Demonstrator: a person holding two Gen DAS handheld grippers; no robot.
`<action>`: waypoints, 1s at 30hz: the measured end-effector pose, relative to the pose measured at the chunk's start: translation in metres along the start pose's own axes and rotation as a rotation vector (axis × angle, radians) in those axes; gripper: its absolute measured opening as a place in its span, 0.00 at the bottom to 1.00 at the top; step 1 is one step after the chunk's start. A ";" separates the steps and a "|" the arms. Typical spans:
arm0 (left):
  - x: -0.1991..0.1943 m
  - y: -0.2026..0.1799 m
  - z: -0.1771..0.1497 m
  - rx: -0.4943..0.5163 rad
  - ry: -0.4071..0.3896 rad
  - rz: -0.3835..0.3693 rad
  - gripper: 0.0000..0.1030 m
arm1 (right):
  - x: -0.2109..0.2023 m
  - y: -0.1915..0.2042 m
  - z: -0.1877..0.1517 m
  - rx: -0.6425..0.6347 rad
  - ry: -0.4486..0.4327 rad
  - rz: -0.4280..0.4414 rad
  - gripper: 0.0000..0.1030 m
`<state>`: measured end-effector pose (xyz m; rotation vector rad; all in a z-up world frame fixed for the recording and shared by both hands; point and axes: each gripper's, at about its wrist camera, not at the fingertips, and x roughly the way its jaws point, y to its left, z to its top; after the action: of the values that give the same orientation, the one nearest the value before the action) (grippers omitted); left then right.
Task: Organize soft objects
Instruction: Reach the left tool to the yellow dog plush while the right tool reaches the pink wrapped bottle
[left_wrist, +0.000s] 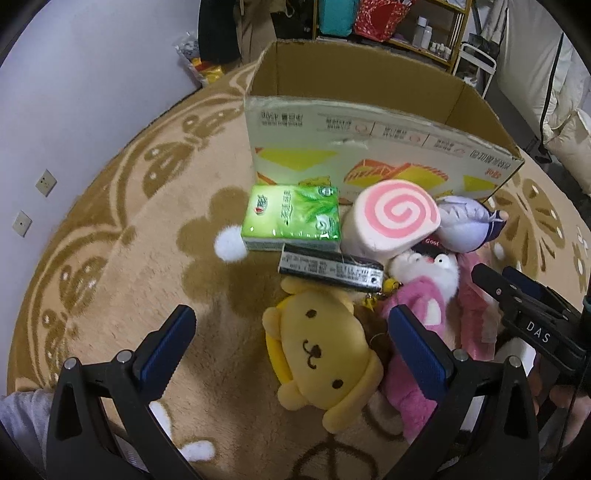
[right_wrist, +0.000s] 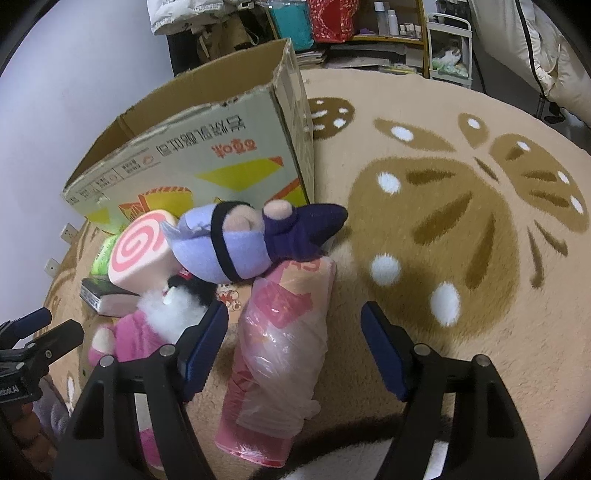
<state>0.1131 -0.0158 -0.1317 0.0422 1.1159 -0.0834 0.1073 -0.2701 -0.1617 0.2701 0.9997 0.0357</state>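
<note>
In the left wrist view, the left tongs (left_wrist: 291, 339) are spread wide at the bottom of the frame, holding nothing. The yellow dog toy (left_wrist: 321, 354) lies on the rug (left_wrist: 110, 258) right in the gap between the two blue pads, nearer the right pad (left_wrist: 417, 347) than the left one. No pad presses on it. Beside it, to the right, is a pink and white fluffy toy (left_wrist: 424, 295). Above them lies a dark flat pack (left_wrist: 328, 271), then a green tissue pack (left_wrist: 291, 218), a pink swirl cushion (left_wrist: 391, 221) and a purple doll (left_wrist: 469, 225). Behind all of these, in the upper middle, stands an open cardboard box (left_wrist: 369, 147).

In the right wrist view, the right tongs (right_wrist: 293, 350) are also apart and grip nothing. A pink bundle wrapped in clear plastic (right_wrist: 280, 347) lies on the rug between the pads, closer to the left pad (right_wrist: 205, 350). The right pad (right_wrist: 384, 354) is well clear of it. The purple doll (right_wrist: 240, 240) lies just above the bundle, touching its top end. The swirl cushion (right_wrist: 140, 254) is at the left of the doll, and the box (right_wrist: 207, 147) stands at the upper left.
</note>
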 end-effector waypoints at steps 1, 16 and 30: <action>0.002 0.001 0.000 -0.004 0.008 -0.003 1.00 | 0.002 0.000 0.000 -0.003 0.007 -0.004 0.71; 0.041 0.001 -0.001 0.002 0.104 0.036 1.00 | 0.009 -0.005 -0.004 0.017 0.039 -0.020 0.70; 0.061 0.004 -0.001 -0.065 0.157 -0.006 0.93 | 0.015 0.010 -0.007 -0.041 0.051 0.009 0.50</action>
<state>0.1389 -0.0146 -0.1874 -0.0134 1.2753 -0.0500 0.1104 -0.2567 -0.1758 0.2366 1.0470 0.0713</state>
